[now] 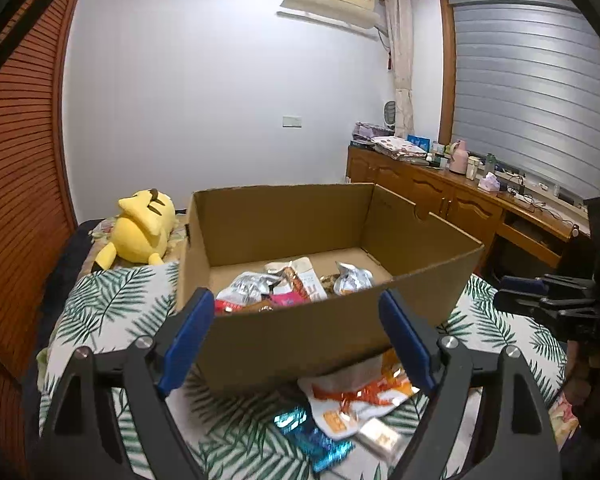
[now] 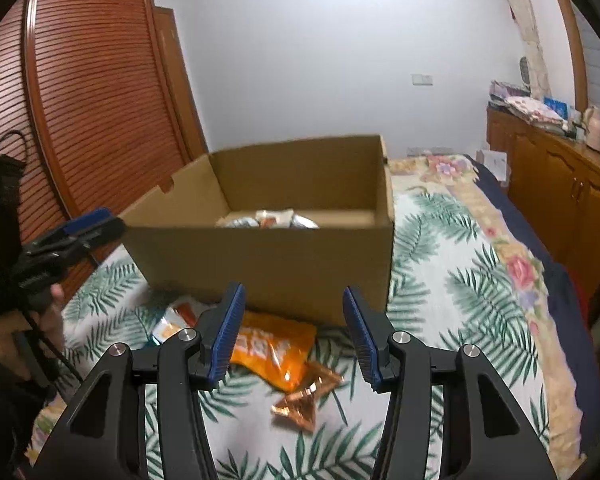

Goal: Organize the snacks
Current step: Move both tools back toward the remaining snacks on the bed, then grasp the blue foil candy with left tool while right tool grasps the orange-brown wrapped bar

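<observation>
An open cardboard box (image 1: 300, 332) stands on a leaf-print bedspread; it also shows in the right wrist view (image 2: 268, 264). Several snack packets (image 1: 292, 284) lie inside it. My left gripper (image 1: 296, 312) is open and empty, just in front of the box's near wall. Below it lie a white-and-orange packet (image 1: 352, 400), a blue foil packet (image 1: 316, 440) and a small white packet (image 1: 380, 436). My right gripper (image 2: 292, 320) is open and empty above an orange snack bag (image 2: 276, 352) and a copper foil packet (image 2: 300, 404).
A yellow plush toy (image 1: 144, 228) lies behind the box on the left. A wooden louvred wardrobe (image 2: 92, 92) stands on the left. A wooden sideboard (image 1: 440, 196) with clutter runs along the right wall. The bedspread (image 2: 460, 280) extends right of the box.
</observation>
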Motion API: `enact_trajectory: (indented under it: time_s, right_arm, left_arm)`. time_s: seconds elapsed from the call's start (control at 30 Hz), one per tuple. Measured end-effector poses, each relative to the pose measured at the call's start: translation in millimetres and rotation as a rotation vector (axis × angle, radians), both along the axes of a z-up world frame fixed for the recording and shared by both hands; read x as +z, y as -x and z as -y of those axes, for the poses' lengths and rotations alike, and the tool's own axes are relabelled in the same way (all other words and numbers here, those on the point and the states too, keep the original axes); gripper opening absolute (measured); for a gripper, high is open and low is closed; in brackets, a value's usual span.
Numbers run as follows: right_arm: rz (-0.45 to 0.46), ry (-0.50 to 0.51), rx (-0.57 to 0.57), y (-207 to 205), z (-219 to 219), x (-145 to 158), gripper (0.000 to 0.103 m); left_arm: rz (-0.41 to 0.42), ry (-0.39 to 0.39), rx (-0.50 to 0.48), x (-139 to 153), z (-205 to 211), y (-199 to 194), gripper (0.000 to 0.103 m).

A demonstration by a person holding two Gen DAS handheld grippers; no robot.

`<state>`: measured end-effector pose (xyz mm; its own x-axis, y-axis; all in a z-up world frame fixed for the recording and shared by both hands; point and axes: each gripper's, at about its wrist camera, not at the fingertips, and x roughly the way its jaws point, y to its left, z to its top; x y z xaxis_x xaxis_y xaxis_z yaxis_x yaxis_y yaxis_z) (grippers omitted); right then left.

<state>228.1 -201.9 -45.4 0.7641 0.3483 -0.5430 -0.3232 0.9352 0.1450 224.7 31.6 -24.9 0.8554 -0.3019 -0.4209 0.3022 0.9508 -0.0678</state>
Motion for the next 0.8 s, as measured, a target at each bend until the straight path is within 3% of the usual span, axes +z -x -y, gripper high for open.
enact_trajectory:
  time_s: [0.4, 0.63, 0.7, 0.8]
  right_arm:
    - [-0.132, 0.086, -0.001, 1, -7, -59, 0.051]
    - [-0.202, 0.113, 0.007, -5, -10, -77, 0.045]
    - [-0.212, 0.124, 0.003, -6, -10, -79, 0.042]
    - [-0.226, 0.118, 0.0, -6, -7, -83, 0.029]
  left_arm:
    - [-0.104, -0.013, 0.029, -47, -3, 16, 0.085]
    - [-0.157, -0.039, 0.032, -68, 6, 17, 0.085]
    - [-0.163, -0.047, 0.037, -71, 7, 17, 0.085]
    - [-0.169, -0.052, 0.039, -73, 7, 17, 0.085]
